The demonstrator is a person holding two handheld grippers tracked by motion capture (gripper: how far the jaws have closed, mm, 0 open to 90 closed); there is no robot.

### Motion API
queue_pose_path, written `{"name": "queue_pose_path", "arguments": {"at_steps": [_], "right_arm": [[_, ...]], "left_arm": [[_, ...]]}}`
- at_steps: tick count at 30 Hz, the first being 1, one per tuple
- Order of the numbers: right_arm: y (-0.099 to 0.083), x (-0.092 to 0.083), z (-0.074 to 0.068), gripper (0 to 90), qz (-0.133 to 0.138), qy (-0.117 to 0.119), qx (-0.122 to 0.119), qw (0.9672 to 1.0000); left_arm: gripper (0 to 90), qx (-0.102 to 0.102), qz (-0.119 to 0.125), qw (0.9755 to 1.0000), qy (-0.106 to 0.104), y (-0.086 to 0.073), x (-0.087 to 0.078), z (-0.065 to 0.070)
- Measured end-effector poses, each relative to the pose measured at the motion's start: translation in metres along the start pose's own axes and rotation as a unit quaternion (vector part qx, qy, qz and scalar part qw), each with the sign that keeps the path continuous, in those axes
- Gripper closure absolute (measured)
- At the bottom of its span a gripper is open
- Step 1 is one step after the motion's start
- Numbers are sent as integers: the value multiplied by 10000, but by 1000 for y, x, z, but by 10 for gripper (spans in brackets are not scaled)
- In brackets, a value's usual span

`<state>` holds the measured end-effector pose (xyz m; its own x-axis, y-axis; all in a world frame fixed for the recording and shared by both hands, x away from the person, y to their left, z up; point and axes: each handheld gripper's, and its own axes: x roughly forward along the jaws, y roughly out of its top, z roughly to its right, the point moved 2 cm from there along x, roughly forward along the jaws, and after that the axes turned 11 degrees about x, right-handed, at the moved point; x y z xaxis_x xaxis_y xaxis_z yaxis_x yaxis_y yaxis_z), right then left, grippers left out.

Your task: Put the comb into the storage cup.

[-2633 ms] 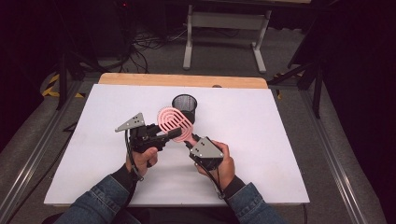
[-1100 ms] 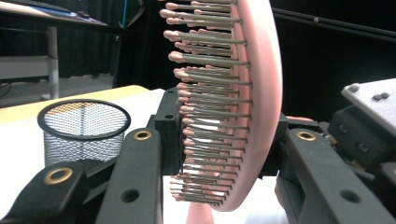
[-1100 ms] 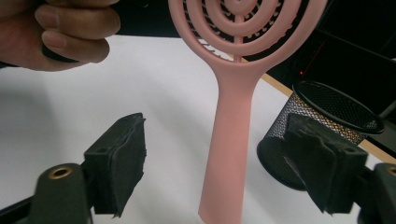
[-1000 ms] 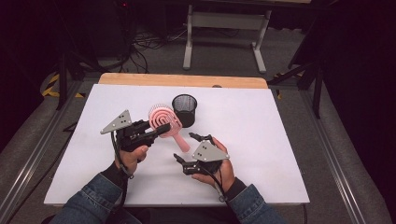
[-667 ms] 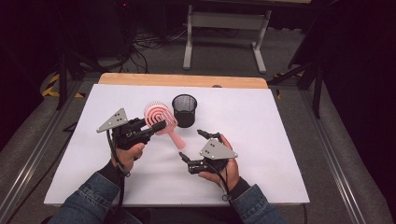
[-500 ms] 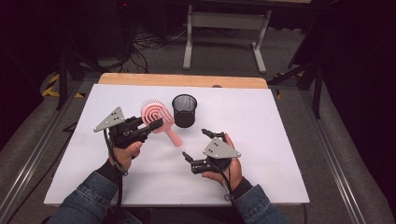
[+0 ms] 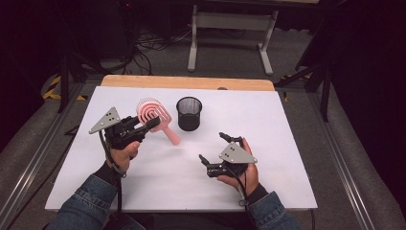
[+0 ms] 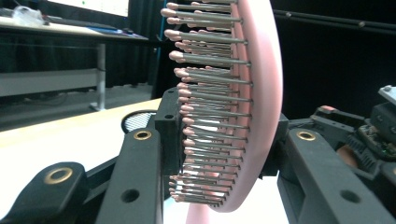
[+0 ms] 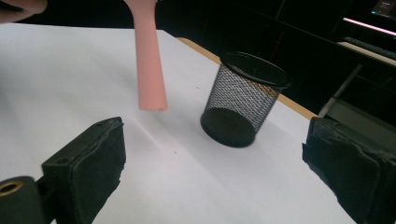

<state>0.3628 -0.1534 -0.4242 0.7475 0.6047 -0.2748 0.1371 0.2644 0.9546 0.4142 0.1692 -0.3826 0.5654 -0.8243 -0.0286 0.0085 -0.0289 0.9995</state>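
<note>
Left gripper (image 7: 152, 123) clamped on the head of a pink plastic hairbrush with rows of thin pink-tipped pins (image 7: 154, 113), one black jaw against the pins and the other against the smooth back, as seen close in the left gripper view (image 8: 243, 116). Brush held clear of the white table top (image 7: 268, 120), handle sloping down and away from the gripper toward the small black wire-mesh cup (image 7: 189, 113) just beside its far end. Right gripper (image 7: 213, 148) apart from the brush, nearer the person, jaws spread wide after just opening, nothing between the pads; ahead of it, in its own view, the free end of the pink handle (image 9: 148, 60) hanging over the table and the mesh cup (image 9: 243, 100) standing upright a little farther. Judged from this: pick-up done, brush now in one gripper alone. Probably left to do: bringing the handle over the cup's open rim and lowering it inside, then release. Cup empty so far.
</note>
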Motion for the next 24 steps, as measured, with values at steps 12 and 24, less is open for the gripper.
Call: {"name": "queue_pose_path", "arguments": {"at_steps": [12,24], "right_arm": [[-13,-19,24,71,-59,-311,131,9994],[-18,-22,32,70,-107,-420,169,9989]], "left_arm": [[633,216,-77,9995,215,6,-1,-8],[633,363,-49,9973,637,31,3,-29]]}}
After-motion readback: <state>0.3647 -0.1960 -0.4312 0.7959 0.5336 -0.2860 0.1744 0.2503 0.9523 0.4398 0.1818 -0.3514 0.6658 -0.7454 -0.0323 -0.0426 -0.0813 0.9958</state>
